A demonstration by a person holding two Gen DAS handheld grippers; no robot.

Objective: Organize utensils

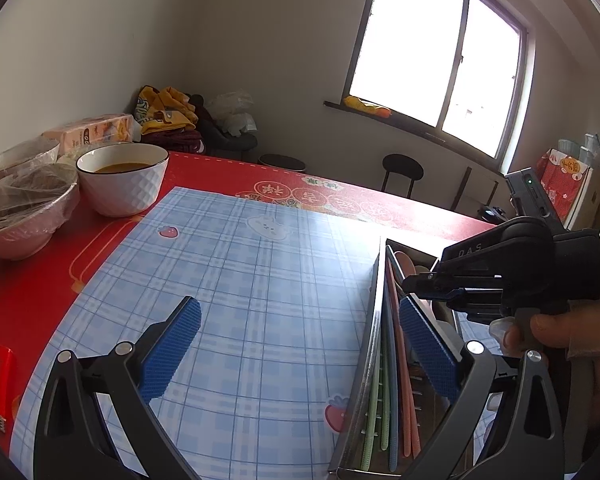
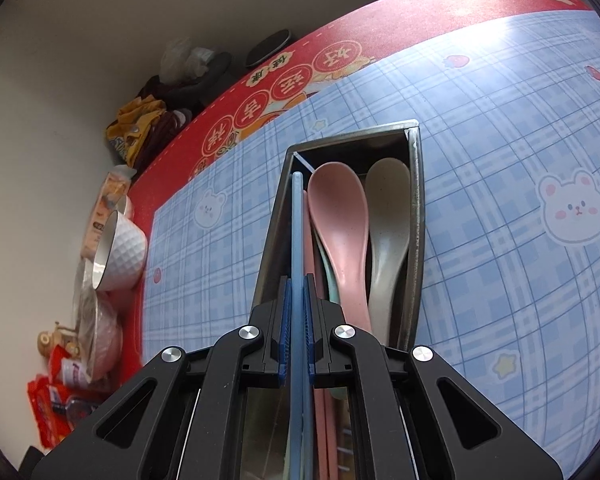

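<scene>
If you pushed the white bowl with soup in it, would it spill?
Probably, if shoved hard: the white bowl holds orange liquid fairly near its rim. It looks ceramic, so likely heavyish and breakable. Its base looks narrower than its rim, so it might tip.

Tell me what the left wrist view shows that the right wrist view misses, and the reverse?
Only the left wrist view: the window, the open left gripper over the blue plaid mat, the right gripper seen from outside, and green chopsticks.
Only the right wrist view: the right gripper shut on the blue chopstick, and the pink spoon beside the beige spoon.
Both: the metal utensil box, the white bowl and the red tablecloth.
</scene>
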